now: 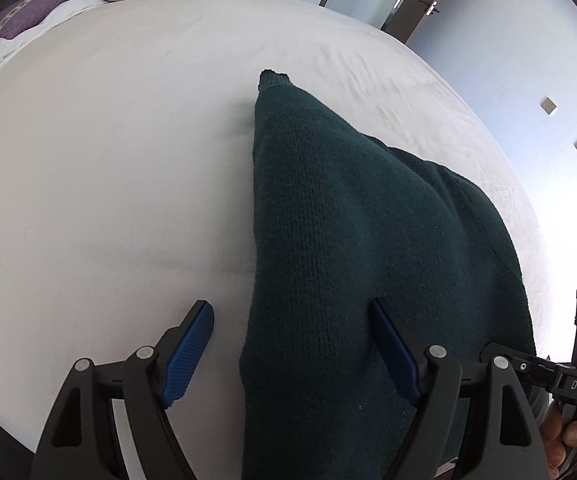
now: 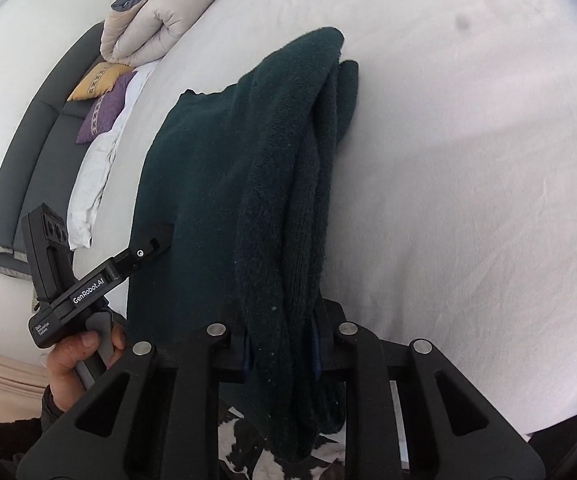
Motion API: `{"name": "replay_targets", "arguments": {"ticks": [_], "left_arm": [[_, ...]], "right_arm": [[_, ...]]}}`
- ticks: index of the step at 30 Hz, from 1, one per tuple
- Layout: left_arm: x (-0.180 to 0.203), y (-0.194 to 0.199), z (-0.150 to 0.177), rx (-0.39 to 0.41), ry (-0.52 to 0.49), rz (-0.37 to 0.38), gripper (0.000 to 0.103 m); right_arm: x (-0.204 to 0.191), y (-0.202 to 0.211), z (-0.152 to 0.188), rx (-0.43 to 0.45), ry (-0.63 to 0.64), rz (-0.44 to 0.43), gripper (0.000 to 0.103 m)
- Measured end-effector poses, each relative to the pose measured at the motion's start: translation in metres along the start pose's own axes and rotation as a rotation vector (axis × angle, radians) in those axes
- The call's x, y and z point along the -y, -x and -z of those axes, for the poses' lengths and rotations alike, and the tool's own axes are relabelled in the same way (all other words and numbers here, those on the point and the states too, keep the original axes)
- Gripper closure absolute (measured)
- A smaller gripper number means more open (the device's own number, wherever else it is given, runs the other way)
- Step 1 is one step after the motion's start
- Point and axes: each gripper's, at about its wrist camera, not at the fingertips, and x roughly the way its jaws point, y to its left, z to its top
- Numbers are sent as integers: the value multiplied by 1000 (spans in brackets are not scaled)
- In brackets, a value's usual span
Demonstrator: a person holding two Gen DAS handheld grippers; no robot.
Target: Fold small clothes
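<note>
Right gripper (image 2: 282,348) clamped on bunched green sweater (image 2: 216,184) at 6 o'clock. Left gripper (image 1: 288,344) spread wide, one pad (image 1: 392,350) on the knit, other over the sheet (image 1: 108,152). Sweater lies on the white bed from 6 toward 12. Duvet (image 2: 148,20) and cushions (image 2: 100,96) at 10, headboard (image 2: 28,152) at 9. Wall (image 1: 508,40) and door (image 1: 416,4) at 1 in left view.

One sweater (image 1: 328,240) is counted on the bed (image 1: 108,160); beyond it, two cushions (image 2: 102,80), one duvet (image 2: 148,20) and two grippers (image 2: 282,354) are seen.
</note>
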Motion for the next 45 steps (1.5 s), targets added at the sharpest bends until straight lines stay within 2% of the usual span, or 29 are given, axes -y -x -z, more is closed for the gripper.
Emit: {"name": "replay_targets", "arguments": {"ticks": [4,6,9,10,12,16,19,20,22,26,27,28,29,30,31,32,33,34,35,37,41,43,45], "left_arm": [[8,-1,3,5,10,-7,22],[8,-7,4,11,9,-15,22],[7,-12,4,16,15,-3,20],[7,-14,4,17,11,-3,19],[7,-11,6,28,14,5,19],[1,-7,4,49,48,54,19],[1,14,4,123,39,23,18],[3,23,4,162,19,-2,15],[12,49,5,269,-38,-68,0],[43,111,13,553,-176,-289,0],[52,125,14,623,-198,-344,0],[60,143,19,688,-215,-385,0],[67,158,23,749,-238,-416,0],[74,179,31,804,-260,-443,0],[82,191,34,851,-283,-460,0],[91,201,34,889,-302,-477,0],[98,211,34,908,-316,-496,0],[103,220,31,910,-328,-493,0],[107,232,30,905,-342,-453,0],[110,249,26,890,-332,-382,0],[106,259,21,807,-265,-332,0],[101,250,22,745,-235,-307,0],[96,230,21,645,-221,-292,0]], "right_arm": [[-23,25,-9,44,64,-4,86],[-26,28,-11,34,92,15,86],[0,3,-12,-21,64,62,86],[13,-4,-12,-31,24,33,85],[25,-4,-8,4,-20,-44,86],[19,2,-9,5,-11,-41,78],[13,29,-11,61,0,6,74],[9,41,-11,96,20,34,74],[-2,63,-11,179,68,119,74],[-42,124,-2,413,192,298,74],[-53,136,0,480,224,331,68],[-65,148,3,548,256,360,58],[-78,161,9,633,289,387,34],[-90,174,17,737,322,407,17],[-102,188,29,852,357,420,11],[-115,201,39,966,398,422,0],[-124,211,49,1061,438,417,0],[-133,219,55,1116,464,417,0],[-140,226,57,1135,473,418,0],[-151,242,57,1142,451,401,0],[-160,276,64,1195,407,346,0],[-162,280,64,1168,404,364,0],[-161,274,63,1115,393,392,0]]}}
